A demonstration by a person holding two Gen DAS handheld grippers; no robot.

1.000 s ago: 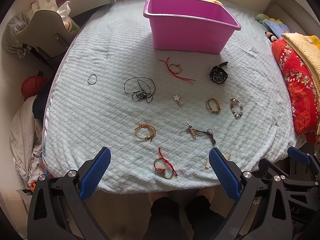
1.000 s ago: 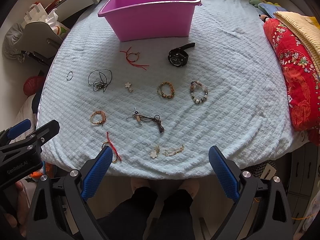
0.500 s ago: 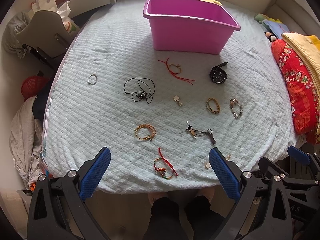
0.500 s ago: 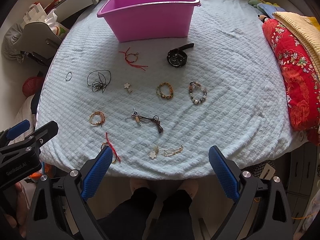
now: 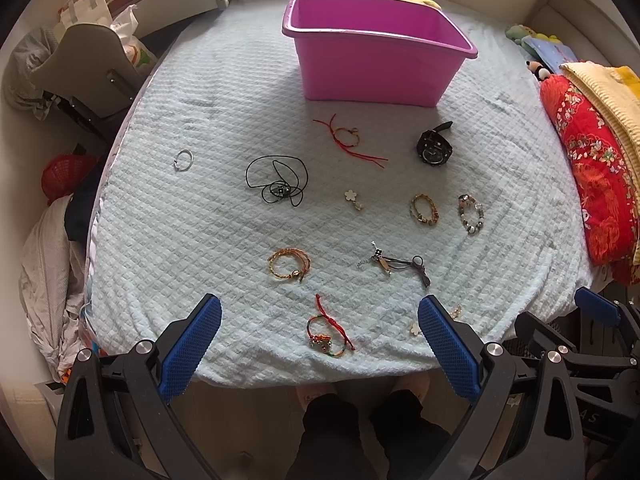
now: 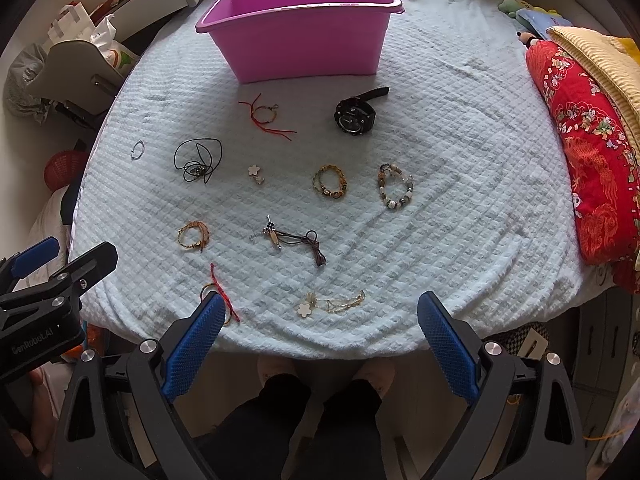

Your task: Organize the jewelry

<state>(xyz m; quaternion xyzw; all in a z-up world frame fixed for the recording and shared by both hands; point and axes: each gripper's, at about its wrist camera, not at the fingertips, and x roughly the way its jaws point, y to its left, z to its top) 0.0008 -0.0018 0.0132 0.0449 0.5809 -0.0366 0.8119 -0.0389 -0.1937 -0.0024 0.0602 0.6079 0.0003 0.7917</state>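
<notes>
Jewelry lies scattered on the pale blue bedspread (image 5: 192,232) in front of the pink tub (image 5: 376,60). Only the right wrist view fully shows the flower-charm chain (image 6: 328,304) and "GenRobot.AI" lettering on the left gripper (image 5: 318,344). Both it and the right gripper (image 6: 318,340) gape empty.
</notes>
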